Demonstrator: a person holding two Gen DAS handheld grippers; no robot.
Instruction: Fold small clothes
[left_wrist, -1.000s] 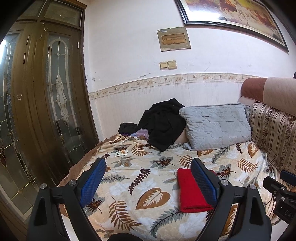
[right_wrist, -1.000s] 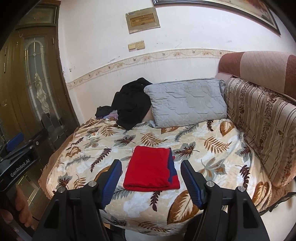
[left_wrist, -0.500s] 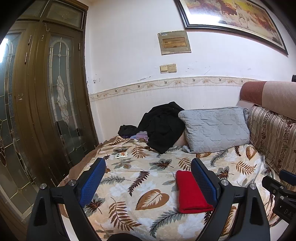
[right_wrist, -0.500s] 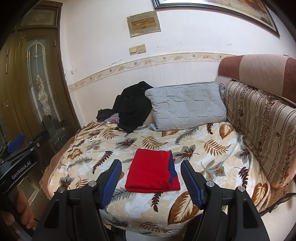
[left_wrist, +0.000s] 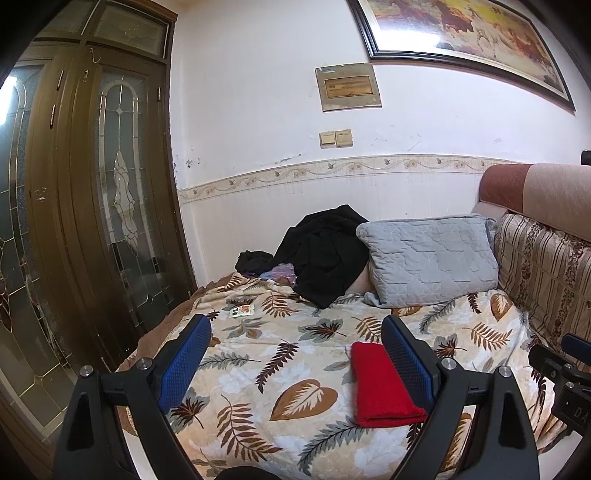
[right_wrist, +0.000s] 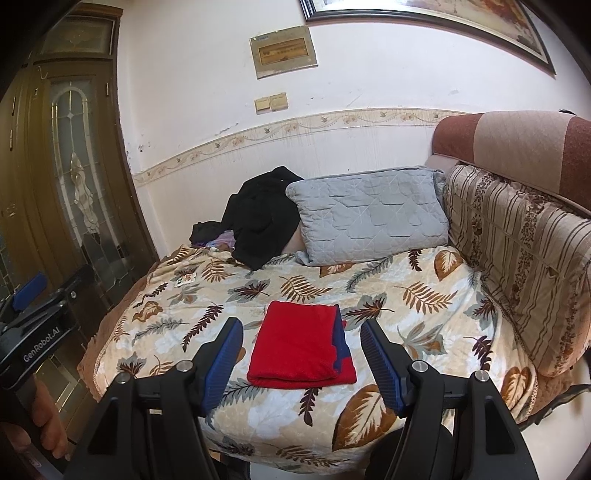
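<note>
A folded red garment (right_wrist: 299, 345) with a dark blue edge on its right side lies flat on the leaf-patterned bedspread (right_wrist: 424, 295), near the bed's front edge. My right gripper (right_wrist: 301, 341) hovers in front of it, jaws open, nothing between them. In the left wrist view the same red garment (left_wrist: 380, 384) lies low right of centre, partly behind the right finger. My left gripper (left_wrist: 295, 336) is open and holds nothing. The left gripper's body (right_wrist: 33, 325) shows at the left edge of the right wrist view, held by a hand (right_wrist: 44, 424).
A grey quilted pillow (right_wrist: 369, 214) and a heap of black clothes (right_wrist: 262, 218) lie at the back of the bed against the wall. A striped cushion (right_wrist: 517, 266) lines the right side. A small packet (left_wrist: 242, 311) lies on the bedspread. A glass-panelled wooden door (left_wrist: 92, 221) stands at left.
Both views have tilted up a little, so the bed and red garment sit lower in the frames. The garment lies as before and both grippers stay open.
</note>
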